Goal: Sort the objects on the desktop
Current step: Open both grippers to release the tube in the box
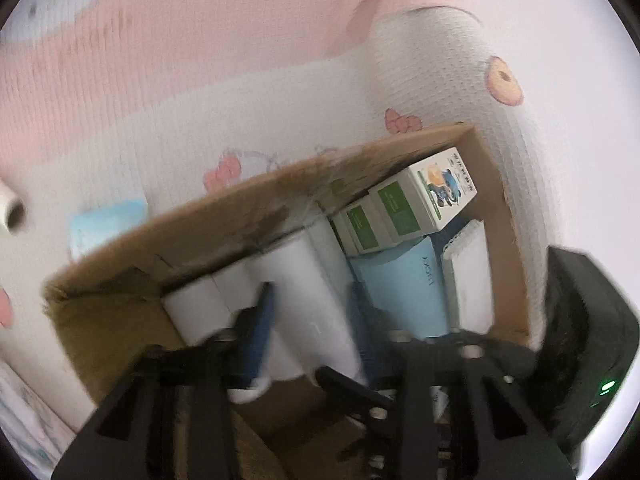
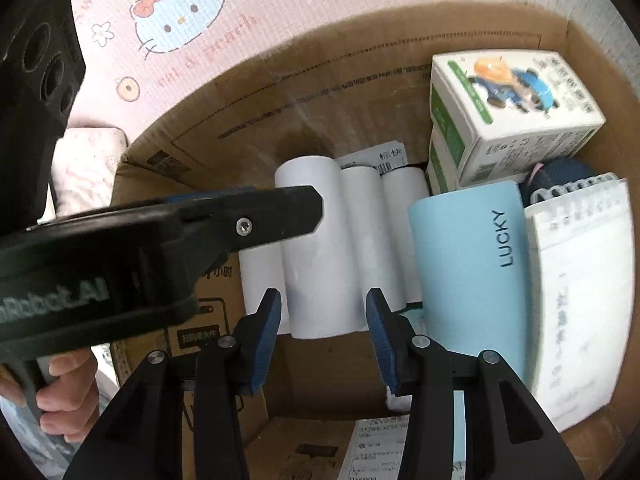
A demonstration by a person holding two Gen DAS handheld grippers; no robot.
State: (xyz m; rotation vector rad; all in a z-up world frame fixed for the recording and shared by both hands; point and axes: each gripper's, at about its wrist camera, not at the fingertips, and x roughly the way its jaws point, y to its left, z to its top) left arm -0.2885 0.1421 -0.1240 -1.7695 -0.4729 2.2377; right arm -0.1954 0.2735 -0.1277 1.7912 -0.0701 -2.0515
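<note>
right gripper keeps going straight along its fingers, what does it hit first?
Likely the white roll in the box: it lies dead ahead between the right gripper fingers. Depth is unclear, so contact distance can't be judged.

I read this as a home setting. The work surface is covered by a pink and white waffle-textured cloth [image 2: 248, 36] printed with a cartoon cat face and doughnut motifs. On it stands an open, reused cardboard shipping box [image 2: 304, 92] holding white paper rolls [image 2: 320, 248], small retail cartons [image 2: 516, 116] and a spiral notepad [image 2: 584, 280].
</note>
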